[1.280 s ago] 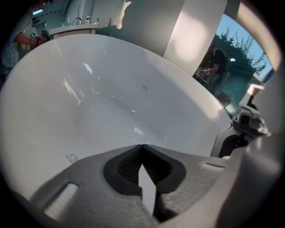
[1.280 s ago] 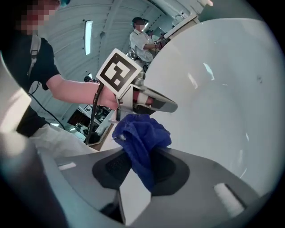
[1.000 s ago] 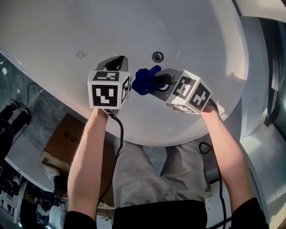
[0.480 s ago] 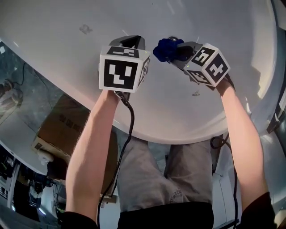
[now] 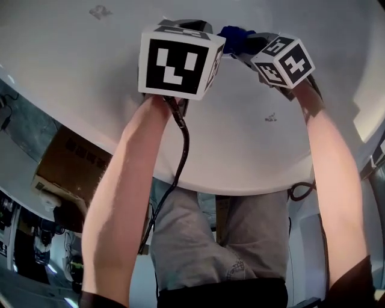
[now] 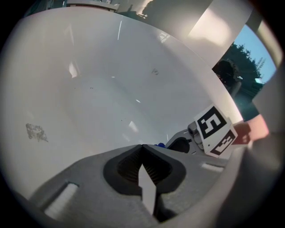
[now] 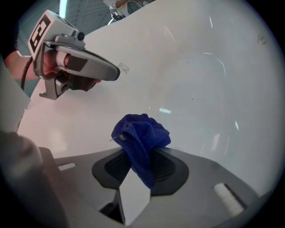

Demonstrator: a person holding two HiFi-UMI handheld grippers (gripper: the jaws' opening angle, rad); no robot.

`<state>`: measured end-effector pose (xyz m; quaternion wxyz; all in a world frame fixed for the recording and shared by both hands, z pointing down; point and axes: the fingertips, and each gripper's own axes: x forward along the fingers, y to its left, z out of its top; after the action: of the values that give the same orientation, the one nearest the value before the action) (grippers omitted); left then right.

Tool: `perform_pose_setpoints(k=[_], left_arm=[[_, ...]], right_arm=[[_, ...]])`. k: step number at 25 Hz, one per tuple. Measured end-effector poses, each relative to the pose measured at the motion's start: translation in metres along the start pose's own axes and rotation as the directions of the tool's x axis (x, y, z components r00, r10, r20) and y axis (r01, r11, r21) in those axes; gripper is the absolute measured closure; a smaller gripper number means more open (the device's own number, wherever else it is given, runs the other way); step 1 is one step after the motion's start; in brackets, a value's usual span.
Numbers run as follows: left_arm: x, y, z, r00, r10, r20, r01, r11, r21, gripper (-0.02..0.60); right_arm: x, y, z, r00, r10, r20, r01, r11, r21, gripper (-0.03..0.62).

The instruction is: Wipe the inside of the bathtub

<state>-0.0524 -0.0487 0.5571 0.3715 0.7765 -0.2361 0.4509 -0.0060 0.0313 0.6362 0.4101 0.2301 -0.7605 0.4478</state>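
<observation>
At the far left of my head view, a brown cardboard box [image 5: 63, 165] sits on the floor below the white bathtub [image 5: 78, 84], partly tucked under its curved rim. A small grey scuff [image 5: 99, 11] marks the tub's inner wall towards the upper left. Both of the person's bare forearms reach over the rim and into the basin.

Next across is my left gripper [image 6: 142, 151]. Its jaws are pressed together at the tips with nothing between them, so that claw is clenched on air. It points at the smooth inner wall, and its marker cube fills the upper middle of the head view. A black cable [image 5: 182, 150] hangs from it down past the rim to the person's grey shorts [image 5: 204, 240].

Just right of that gripper's nose is the blue cloth [image 7: 141, 131]. It is bunched into a rumpled wad and pinched in the jaws of my right gripper [image 7: 139, 156], with most of the fabric standing out beyond the tips. That claw is grasping the cloth firmly. The wad is held inside the tub, close over the pale wall, but I cannot tell whether it touches the surface. The two grippers sit side by side, near each other but apart. A second faint speck [image 5: 271, 117] shows on the tub below the right gripper's cube.
</observation>
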Motion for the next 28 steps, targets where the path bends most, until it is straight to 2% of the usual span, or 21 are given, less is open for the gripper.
perform_pose_setpoints(k=[3, 9, 18, 23, 28], left_arm=[[0.017, -0.002, -0.008, 1.0, -0.008, -0.019, 0.008, 1.0, -0.005, 0.577], [0.044, -0.004, -0.026, 0.995, -0.071, -0.066, 0.064, 0.993, -0.098, 0.577], [0.061, -0.001, -0.041, 0.99, -0.07, -0.125, 0.061, 0.995, -0.077, 0.577], [0.071, -0.002, -0.048, 0.989, -0.074, -0.126, 0.061, 0.993, -0.103, 0.577], [0.073, -0.005, -0.051, 0.985, -0.083, -0.149, 0.07, 0.993, -0.09, 0.577]], right_arm=[[0.014, -0.014, -0.017, 0.999, -0.017, -0.03, 0.018, 0.999, 0.035, 0.474], [0.042, -0.031, -0.036, 0.997, -0.035, -0.062, 0.041, 0.995, 0.092, 0.474], [0.085, -0.024, -0.059, 0.991, -0.025, -0.13, 0.034, 0.997, 0.07, 0.474], [0.102, -0.018, -0.07, 0.985, -0.003, -0.173, 0.012, 0.999, 0.051, 0.474], [0.107, -0.011, -0.071, 0.983, 0.003, -0.184, 0.007, 0.999, 0.053, 0.474]])
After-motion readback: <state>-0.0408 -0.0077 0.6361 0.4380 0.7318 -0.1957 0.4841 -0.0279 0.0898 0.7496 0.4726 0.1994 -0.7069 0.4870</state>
